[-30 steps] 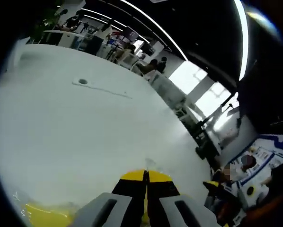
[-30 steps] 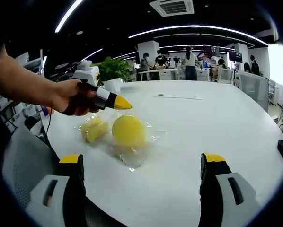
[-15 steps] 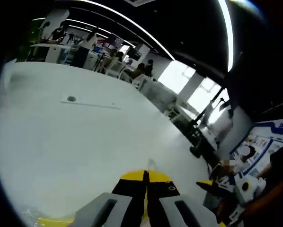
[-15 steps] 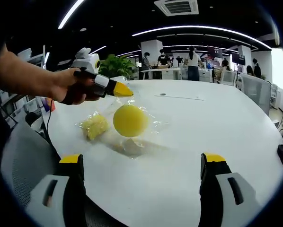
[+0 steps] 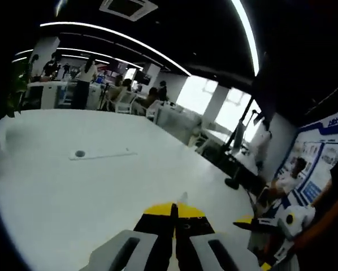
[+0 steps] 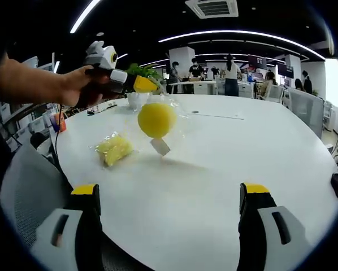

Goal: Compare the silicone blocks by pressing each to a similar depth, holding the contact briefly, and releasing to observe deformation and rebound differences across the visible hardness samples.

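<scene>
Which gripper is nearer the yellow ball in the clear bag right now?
Left. The left gripper holds the bag just above the yellow ball; the right gripper sits well back, jaws wide.

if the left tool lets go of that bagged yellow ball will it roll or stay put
Probably a short roll. The yellow ball looks round, so it could roll on the smooth white table. Its clear plastic bag, hanging loose beneath from the left tool, looks floppy and may drag, stopping it early. It hangs from a small pinch, so it seems light.
</scene>
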Demonstrator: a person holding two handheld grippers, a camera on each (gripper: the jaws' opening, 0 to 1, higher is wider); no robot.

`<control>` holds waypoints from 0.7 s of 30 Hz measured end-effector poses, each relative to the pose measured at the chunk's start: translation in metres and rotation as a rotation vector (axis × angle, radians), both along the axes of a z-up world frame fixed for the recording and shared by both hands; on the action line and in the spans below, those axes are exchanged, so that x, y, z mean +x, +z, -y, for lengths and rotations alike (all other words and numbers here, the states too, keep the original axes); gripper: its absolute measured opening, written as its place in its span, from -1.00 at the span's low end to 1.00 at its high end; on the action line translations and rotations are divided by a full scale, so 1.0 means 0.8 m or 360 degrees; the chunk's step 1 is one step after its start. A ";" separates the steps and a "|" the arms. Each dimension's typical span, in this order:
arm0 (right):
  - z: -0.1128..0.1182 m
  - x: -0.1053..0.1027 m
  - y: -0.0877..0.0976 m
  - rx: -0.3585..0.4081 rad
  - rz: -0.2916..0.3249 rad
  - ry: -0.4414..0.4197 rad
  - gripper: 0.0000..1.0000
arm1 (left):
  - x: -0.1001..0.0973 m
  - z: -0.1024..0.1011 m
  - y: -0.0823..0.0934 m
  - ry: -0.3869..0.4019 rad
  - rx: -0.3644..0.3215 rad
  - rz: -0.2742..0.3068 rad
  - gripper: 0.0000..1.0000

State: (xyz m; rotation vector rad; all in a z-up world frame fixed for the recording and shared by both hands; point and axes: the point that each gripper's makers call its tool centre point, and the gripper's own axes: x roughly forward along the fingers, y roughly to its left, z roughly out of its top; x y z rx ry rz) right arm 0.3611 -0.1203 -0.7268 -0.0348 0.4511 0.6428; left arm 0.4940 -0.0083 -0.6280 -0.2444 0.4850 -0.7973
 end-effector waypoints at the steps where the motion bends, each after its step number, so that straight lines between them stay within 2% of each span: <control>1: 0.000 0.000 0.000 0.0000 0.0000 -0.0001 0.93 | 0.000 0.000 0.005 -0.0003 -0.0001 0.0019 -1.00; 6: 0.000 0.000 0.001 -0.0001 0.0003 0.0000 0.93 | -0.001 0.001 0.040 -0.0045 -0.0014 0.0144 -1.00; 10: -0.001 0.000 0.000 -0.0007 0.0000 0.0007 0.93 | 0.000 0.004 0.063 -0.0059 -0.0052 0.0210 -1.00; 16: 0.000 0.000 0.005 -0.0001 0.0026 0.0008 0.93 | -0.001 0.004 0.091 -0.0062 -0.0144 0.0239 -1.00; 19: 0.000 0.004 0.020 0.0110 0.0045 0.0008 0.93 | -0.010 0.005 0.107 -0.0103 -0.0202 0.0271 -1.00; 21: 0.002 0.006 0.025 0.0117 0.0057 0.0013 0.93 | -0.018 0.006 0.117 -0.0136 -0.0235 0.0284 -1.00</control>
